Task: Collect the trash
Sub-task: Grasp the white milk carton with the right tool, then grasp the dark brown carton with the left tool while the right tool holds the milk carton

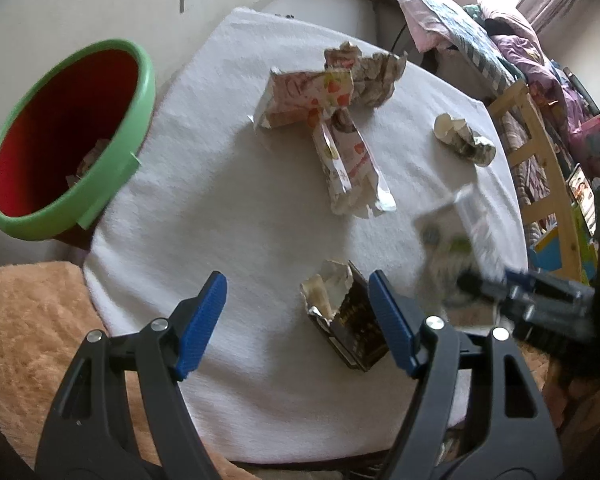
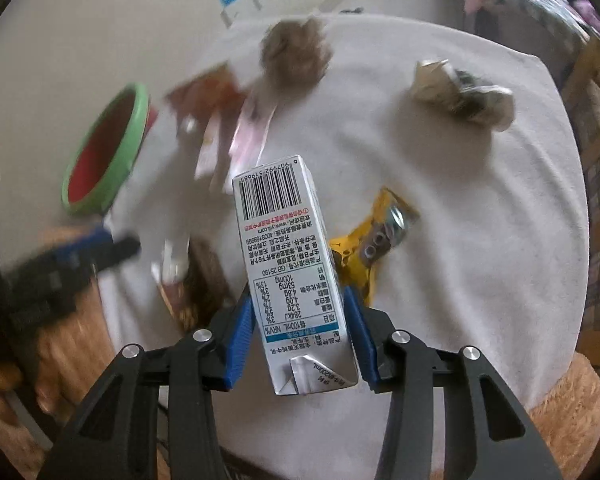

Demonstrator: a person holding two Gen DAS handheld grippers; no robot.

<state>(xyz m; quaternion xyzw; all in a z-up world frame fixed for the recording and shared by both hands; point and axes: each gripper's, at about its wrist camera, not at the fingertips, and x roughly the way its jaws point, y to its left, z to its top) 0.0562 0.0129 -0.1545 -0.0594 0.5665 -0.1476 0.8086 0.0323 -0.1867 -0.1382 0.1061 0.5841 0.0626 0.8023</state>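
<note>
The right gripper point(image 2: 300, 334) is clenched on the milk carton point(image 2: 288, 264), its blue pads flat against both sides; carry the carton steadily to the green-rimmed bin point(image 2: 104, 156), which sits up and to the left of it past the cloth's edge, and release only over the red inside. The left gripper point(image 1: 298, 322) hangs released with nothing held, one pad just beside the dark torn packet point(image 1: 350, 322) left of the carton. Beyond the carton lie the yellow wrapper point(image 2: 374, 240) and more crumpled wrappers.

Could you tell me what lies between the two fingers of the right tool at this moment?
In the right wrist view, a white milk carton stands between the right tool's blue pads, which sit against its sides.
</note>
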